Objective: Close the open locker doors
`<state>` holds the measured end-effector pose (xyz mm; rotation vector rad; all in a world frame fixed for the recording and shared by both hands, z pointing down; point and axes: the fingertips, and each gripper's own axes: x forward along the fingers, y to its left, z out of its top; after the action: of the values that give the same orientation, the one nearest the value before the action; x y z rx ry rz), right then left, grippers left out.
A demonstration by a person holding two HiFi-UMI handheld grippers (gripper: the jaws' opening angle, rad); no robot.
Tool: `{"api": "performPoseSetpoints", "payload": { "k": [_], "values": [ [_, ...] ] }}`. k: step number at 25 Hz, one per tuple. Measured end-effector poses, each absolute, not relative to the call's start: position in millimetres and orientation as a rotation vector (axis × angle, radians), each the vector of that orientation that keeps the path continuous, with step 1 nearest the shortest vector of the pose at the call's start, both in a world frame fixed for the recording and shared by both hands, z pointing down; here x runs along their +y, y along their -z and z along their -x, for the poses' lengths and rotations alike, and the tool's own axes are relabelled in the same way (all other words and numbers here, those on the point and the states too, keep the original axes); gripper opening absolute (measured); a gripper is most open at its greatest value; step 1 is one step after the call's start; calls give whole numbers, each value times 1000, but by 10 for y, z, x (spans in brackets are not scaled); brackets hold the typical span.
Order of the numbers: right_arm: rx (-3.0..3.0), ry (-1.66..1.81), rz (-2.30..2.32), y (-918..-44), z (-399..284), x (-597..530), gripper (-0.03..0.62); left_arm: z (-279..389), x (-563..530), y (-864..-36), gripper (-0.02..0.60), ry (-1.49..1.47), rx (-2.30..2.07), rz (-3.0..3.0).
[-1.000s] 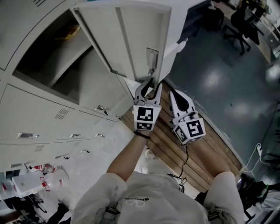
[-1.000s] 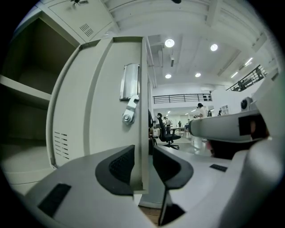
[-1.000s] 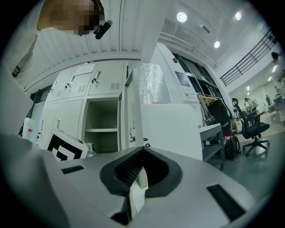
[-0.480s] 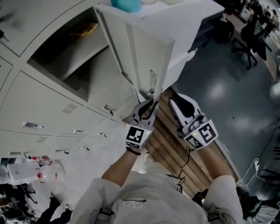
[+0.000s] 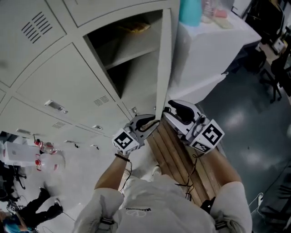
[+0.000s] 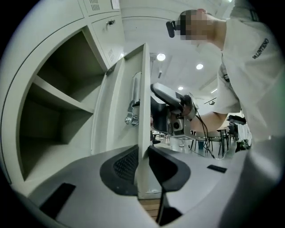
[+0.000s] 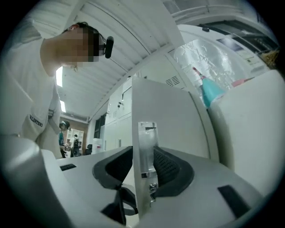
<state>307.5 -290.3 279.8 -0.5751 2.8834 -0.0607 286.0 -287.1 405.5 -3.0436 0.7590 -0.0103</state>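
The grey locker door (image 5: 163,68) stands open, edge-on in the head view, beside its open compartment (image 5: 132,50) with a shelf. My left gripper (image 5: 152,122) is at the door's lower edge. In the left gripper view the door edge (image 6: 143,111) sits between the pads of the left gripper (image 6: 143,153), which press on both sides; these jaws have just been opening slightly. My right gripper (image 5: 167,109) is close on the other side. Its jaws have just been opening and stand wide, the right gripper (image 7: 144,156) straddling the door's edge and metal latch plate (image 7: 147,147).
Closed lockers (image 5: 54,82) fill the left. A white-covered table (image 5: 213,45) with a teal bottle (image 5: 190,11) stands behind the door. I stand on wooden planks (image 5: 177,154). Office chairs (image 5: 277,68) are far right, a clear jug (image 5: 45,157) lower left.
The door has swung from showing its broad face to edge-on. Both grippers moved along with it. The right gripper's jaws went from shut to wide apart.
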Motion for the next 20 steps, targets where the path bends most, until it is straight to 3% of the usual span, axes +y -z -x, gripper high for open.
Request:
{"api": "performPoseSetpoints", "payload": {
  "k": [7,11,20],
  "values": [
    [2993,37,384,-2737,-2471,-2922,187,-2434,-2951,-4027,66,18,627,3073],
    [2980,29,438,-2723,-2285,-3019,124,-2275,-3001,-4020,70,19,635,3061],
    [2990,-9,458,-2730,-1780,-3260,113,-1555,-3047,-4069,6,145,1230,2791]
  ]
}}
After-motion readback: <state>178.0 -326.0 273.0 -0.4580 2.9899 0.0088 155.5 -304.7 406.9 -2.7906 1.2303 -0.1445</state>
